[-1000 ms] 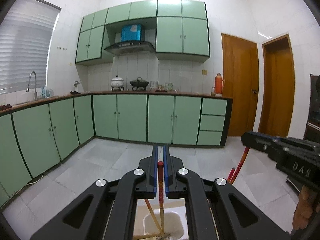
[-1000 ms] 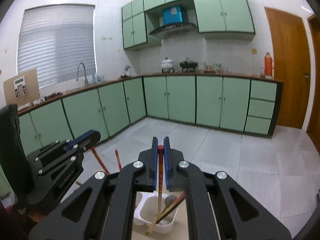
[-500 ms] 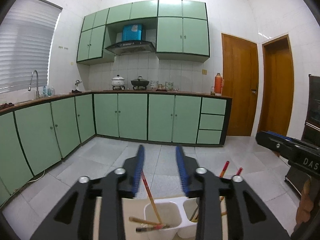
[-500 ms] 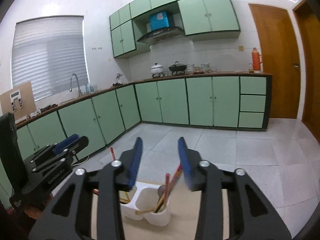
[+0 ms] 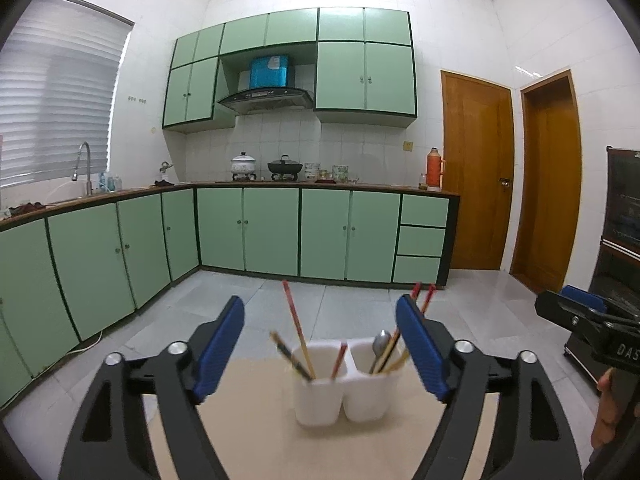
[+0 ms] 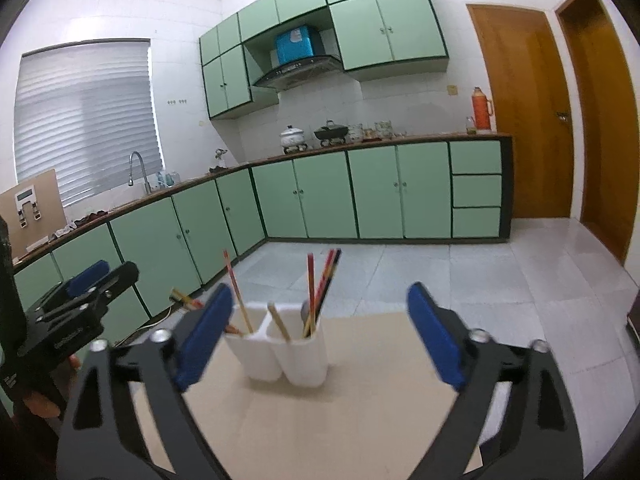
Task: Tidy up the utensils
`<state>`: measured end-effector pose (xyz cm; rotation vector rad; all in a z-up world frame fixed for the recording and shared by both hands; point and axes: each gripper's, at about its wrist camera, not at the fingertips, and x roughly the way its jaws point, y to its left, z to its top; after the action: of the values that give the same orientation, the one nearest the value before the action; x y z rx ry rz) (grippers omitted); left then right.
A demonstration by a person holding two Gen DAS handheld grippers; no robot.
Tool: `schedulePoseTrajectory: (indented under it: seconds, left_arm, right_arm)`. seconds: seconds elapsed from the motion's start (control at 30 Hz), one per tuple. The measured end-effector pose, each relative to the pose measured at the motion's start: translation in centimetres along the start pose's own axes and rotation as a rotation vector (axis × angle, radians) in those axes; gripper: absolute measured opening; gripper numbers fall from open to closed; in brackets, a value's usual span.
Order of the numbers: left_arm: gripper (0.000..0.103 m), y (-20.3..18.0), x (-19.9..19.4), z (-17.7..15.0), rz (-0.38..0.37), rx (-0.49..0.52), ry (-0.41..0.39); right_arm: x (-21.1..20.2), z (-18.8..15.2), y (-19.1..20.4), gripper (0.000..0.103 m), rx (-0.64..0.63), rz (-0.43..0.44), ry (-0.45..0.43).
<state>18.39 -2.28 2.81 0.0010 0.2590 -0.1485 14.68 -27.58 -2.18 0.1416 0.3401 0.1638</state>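
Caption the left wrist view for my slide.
Open left gripper faces a white two-compartment utensil holder holding chopsticks and a spoon on a beige table.

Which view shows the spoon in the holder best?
Left wrist: the spoon bowl rises clear above the right compartment's rim of the white holder. In the right wrist view only a grey sliver shows behind the chopsticks.

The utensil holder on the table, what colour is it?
White. The utensil holder shows best in the right wrist view.
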Motion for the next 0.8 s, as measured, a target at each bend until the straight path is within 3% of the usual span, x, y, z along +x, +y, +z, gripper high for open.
schedulePoseTrajectory:
  seconds: [0.13,0.3,0.8]
  left_arm:
    - [0.090,-0.2,-2.0,-1.1,0.021,-0.001,0.010]
    - [0.097,-0.5,-4.4,-2.1,0.041,0.013,0.025]
    - [0.097,-2.1,-10.9,-2.9,0.007,0.050,0.019]
  right_arm:
    - [-1.6,-1.4,0.0,0.097,0.020,-0.011,0.016]
    - [-3.5,-3.0,0.3,0.097,0.015,-0.028,0.029]
    - [-8.2,-3.3,2.9,0.098,-0.063,-0.012,0.023]
